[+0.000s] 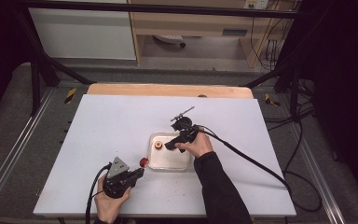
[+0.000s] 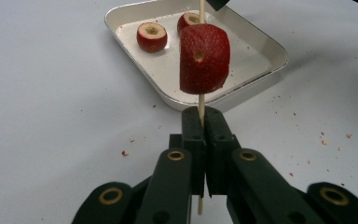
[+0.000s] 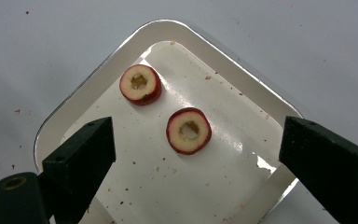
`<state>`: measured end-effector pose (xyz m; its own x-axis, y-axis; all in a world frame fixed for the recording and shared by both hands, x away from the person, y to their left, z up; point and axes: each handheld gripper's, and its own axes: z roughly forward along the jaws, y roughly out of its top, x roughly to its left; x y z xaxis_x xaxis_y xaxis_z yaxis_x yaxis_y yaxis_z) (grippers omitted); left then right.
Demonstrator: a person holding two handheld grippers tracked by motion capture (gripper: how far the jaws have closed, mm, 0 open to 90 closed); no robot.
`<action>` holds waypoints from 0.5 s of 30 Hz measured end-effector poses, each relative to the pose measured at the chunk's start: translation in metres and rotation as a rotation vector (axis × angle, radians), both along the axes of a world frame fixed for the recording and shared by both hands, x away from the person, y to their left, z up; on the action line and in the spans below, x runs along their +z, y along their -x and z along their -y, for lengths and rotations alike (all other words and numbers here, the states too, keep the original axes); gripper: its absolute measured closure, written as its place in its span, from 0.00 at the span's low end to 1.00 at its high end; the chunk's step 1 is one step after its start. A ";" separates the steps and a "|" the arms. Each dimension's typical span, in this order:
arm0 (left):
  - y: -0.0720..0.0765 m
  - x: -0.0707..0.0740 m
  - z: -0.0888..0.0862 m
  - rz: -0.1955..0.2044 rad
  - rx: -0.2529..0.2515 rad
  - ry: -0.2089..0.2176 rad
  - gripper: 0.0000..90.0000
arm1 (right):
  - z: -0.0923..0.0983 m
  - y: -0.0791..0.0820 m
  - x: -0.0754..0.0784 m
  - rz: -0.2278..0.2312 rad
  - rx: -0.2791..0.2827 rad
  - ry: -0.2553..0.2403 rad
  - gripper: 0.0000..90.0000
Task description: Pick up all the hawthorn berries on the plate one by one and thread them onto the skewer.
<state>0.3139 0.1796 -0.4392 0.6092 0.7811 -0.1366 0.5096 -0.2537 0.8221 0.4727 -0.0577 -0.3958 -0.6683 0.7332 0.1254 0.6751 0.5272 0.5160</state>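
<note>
our left gripper has its jaws pressed together on a thin wooden skewer, low on the stick, and one red fruit piece sits threaded just above the jaws. the skewer looks stiff but easy to snap, so we judge the grip near its base is the safe place. our right gripper hangs with its jaws wide apart over a shallow white tray, where two cored fruit rings lie flat and apart from each other. they seem light, soft and a little wet, perhaps slippery; we would take one by its red outer sides, gently. the tray rests on a white table with small crumbs around. behind the table we see a wooden cabinet and black cables on the floor, though that part is dim.
</note>
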 end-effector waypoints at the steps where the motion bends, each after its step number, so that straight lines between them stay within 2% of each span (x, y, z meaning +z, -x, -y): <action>1: 0.000 0.000 0.000 -0.002 0.000 0.002 0.98 | 0.000 0.000 0.000 0.000 0.000 0.000 0.13; 7: 0.000 -0.001 0.000 -0.004 -0.005 -0.001 0.98 | -0.010 -0.006 -0.007 -0.045 -0.014 0.029 0.18; 10: 0.000 -0.001 0.000 -0.005 -0.006 0.000 0.98 | -0.012 -0.010 -0.012 -0.074 -0.033 0.027 0.27; 15: -0.001 -0.001 0.001 -0.006 -0.010 0.000 0.98 | -0.013 -0.012 -0.016 -0.096 -0.041 0.038 0.38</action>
<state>0.3145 0.1789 -0.4403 0.6159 0.7753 -0.1403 0.5122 -0.2587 0.8190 0.4842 -0.0445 -0.4122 -0.6241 0.7650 0.1588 0.7417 0.5162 0.4283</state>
